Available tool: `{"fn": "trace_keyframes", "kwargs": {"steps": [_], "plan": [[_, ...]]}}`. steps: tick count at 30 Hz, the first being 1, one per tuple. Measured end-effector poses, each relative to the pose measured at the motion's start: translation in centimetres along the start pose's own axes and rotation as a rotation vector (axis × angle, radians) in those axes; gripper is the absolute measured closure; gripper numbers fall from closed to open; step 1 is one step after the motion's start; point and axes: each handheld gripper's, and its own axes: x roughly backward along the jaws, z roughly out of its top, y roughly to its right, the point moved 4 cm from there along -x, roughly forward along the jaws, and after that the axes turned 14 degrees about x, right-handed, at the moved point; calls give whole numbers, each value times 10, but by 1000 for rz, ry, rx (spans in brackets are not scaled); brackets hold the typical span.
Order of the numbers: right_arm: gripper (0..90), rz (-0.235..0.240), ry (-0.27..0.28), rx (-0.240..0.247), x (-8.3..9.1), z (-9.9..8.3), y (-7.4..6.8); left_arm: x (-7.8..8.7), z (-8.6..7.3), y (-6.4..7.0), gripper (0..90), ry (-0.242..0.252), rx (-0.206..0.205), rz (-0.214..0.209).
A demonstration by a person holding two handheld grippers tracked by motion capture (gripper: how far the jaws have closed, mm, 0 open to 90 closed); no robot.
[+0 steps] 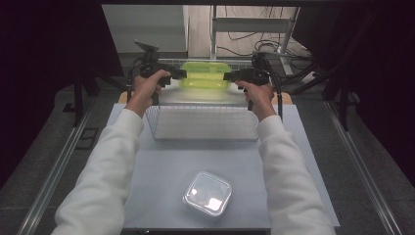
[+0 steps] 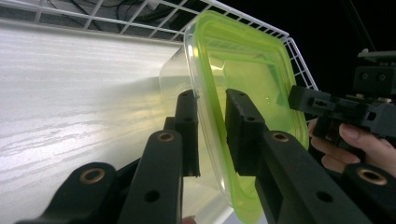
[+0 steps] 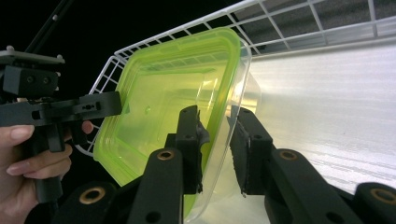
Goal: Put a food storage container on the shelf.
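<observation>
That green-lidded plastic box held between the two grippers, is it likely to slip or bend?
The green-lidded box looks thin, clear and empty, so probably light and slightly flexible. Its glossy rim may slip: the left gripper and right gripper pinch only opposite edges.

The container point(image 1: 204, 76) has a neon yellow-green lid over a clear, see-through body. Both tools, left point(image 1: 182, 74) and right point(image 1: 226, 76), are black (brass-coloured rivets at the joints). The wire basket point(image 1: 161, 128) is white, the bench point(image 1: 161, 171) pale grey, the sleeves point(image 1: 105, 166) white.
</observation>
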Motion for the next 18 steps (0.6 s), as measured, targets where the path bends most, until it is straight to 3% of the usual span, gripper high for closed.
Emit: {"fn": "trace_keyframes", "kwargs": {"steps": [9, 13, 14, 18], "plan": [[700, -4, 24, -42, -4, 0, 4, -3, -1, -3, 677, 23, -16, -6], [591, -14, 52, -42, -4, 1, 2, -3, -3, -1, 468, 38, -43, 2], [563, -24, 69, -34, -3, 2, 1, -1, -3, 1, 421, 72, -62, 10], [464, -78, 106, 3, 4, 3, -7, 4, -7, 8, 303, 108, -134, 37]]}}
